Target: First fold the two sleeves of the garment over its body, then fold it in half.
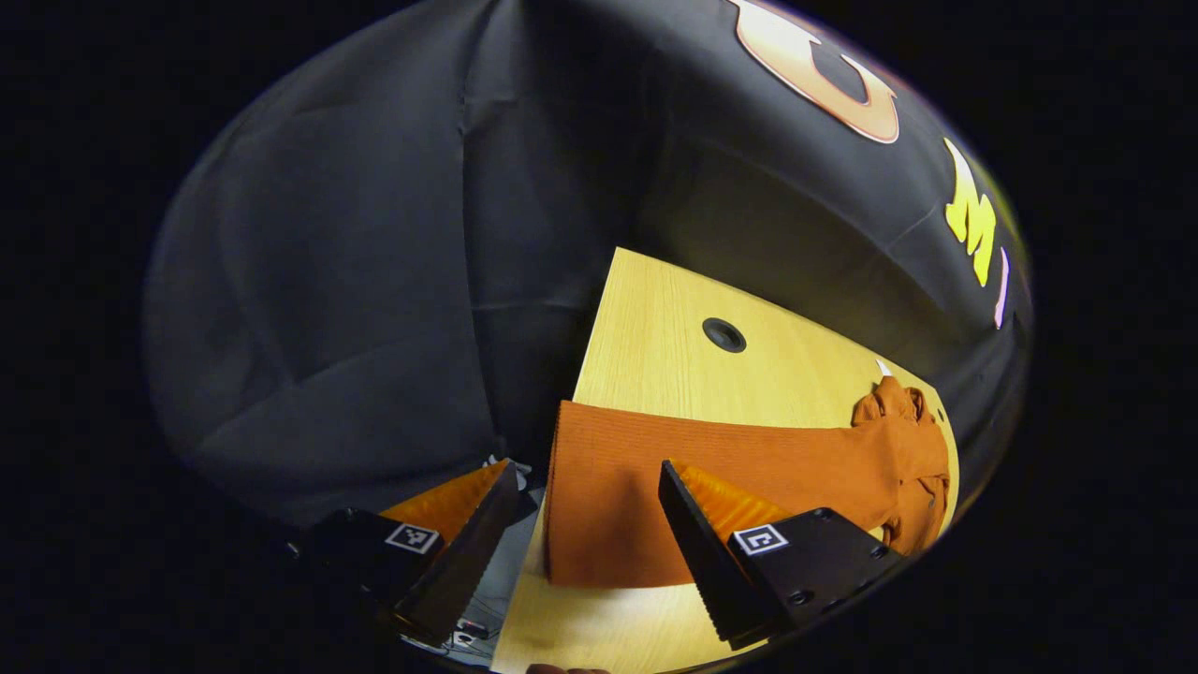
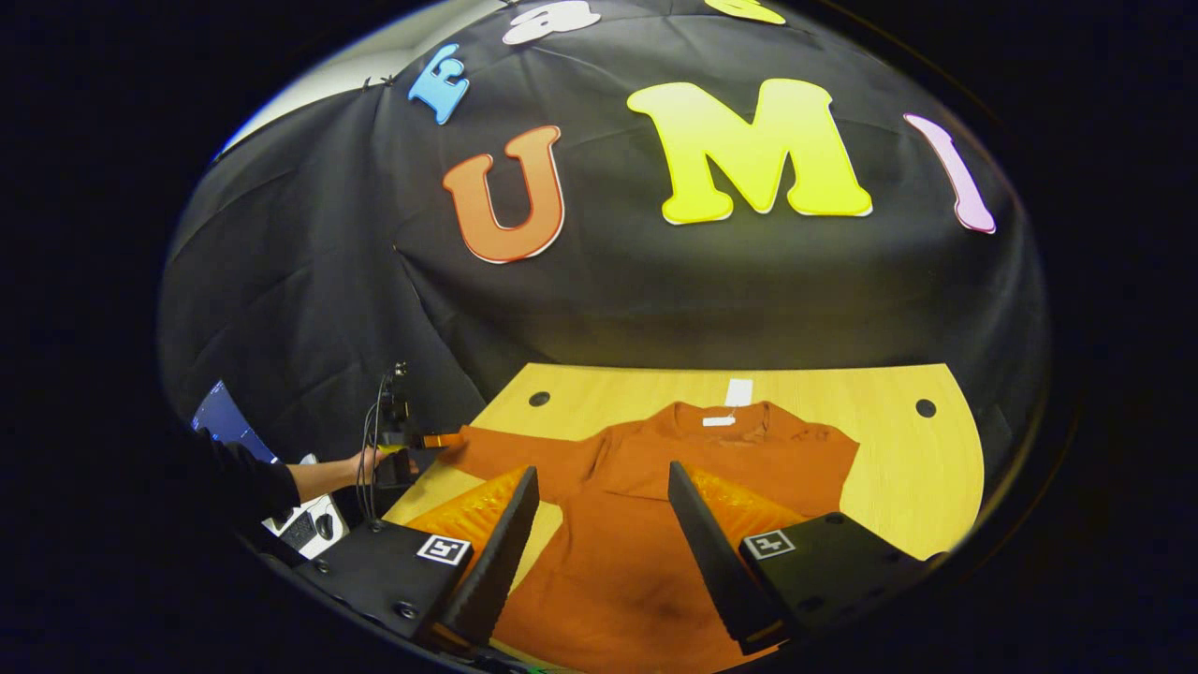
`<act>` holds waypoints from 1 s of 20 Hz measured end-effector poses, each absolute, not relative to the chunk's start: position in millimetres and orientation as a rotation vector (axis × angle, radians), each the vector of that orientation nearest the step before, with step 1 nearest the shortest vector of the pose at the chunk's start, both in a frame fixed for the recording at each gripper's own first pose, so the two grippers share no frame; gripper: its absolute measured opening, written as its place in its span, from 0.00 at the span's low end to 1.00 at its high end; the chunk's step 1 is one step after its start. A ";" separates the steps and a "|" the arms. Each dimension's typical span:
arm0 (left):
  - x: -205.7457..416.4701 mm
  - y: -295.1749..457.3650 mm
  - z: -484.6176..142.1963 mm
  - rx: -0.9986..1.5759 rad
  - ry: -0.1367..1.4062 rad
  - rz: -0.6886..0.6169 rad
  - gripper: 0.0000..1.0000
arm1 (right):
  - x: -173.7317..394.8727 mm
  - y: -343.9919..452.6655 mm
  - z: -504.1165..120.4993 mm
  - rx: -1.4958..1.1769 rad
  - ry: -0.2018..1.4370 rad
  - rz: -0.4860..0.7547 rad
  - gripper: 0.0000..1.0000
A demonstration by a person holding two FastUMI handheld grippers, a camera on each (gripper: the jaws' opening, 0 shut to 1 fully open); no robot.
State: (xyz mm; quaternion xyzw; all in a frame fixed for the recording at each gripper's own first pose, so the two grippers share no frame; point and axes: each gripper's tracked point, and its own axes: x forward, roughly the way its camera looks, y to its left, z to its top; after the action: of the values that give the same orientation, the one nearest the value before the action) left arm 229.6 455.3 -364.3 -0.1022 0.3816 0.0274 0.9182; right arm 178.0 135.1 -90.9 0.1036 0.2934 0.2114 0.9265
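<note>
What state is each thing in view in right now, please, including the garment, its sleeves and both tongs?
Garment: spread flat on the table, not folded in half.
Left sleeve: stretched out flat toward the table edge, unfolded.
Right sleeve: lying out to the side, unfolded.
Left tongs: open, at the left sleeve's cuff.
Right tongs: open, above the garment's body.

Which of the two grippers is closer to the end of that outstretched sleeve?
Left. The left gripper sits right at the sleeve end by the table edge. The right gripper hovers over the garment body.
</note>
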 end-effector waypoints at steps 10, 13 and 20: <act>229.6 451.2 -369.5 -0.117 0.863 0.050 0.76 | 174.0 138.0 -93.4 0.274 0.620 0.436 0.90; 225.9 454.0 -367.0 -0.037 0.905 0.092 0.58 | 170.9 133.0 -96.2 0.269 0.617 0.434 0.90; 220.4 420.3 -361.8 -0.043 0.928 0.092 0.03 | 166.3 116.1 -99.3 0.298 0.622 0.421 0.90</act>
State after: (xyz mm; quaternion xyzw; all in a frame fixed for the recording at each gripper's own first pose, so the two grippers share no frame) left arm 220.4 420.3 -361.8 -0.0205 0.4474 0.0444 0.8930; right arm 166.3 116.1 -99.3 0.1448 0.3025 0.2049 0.9195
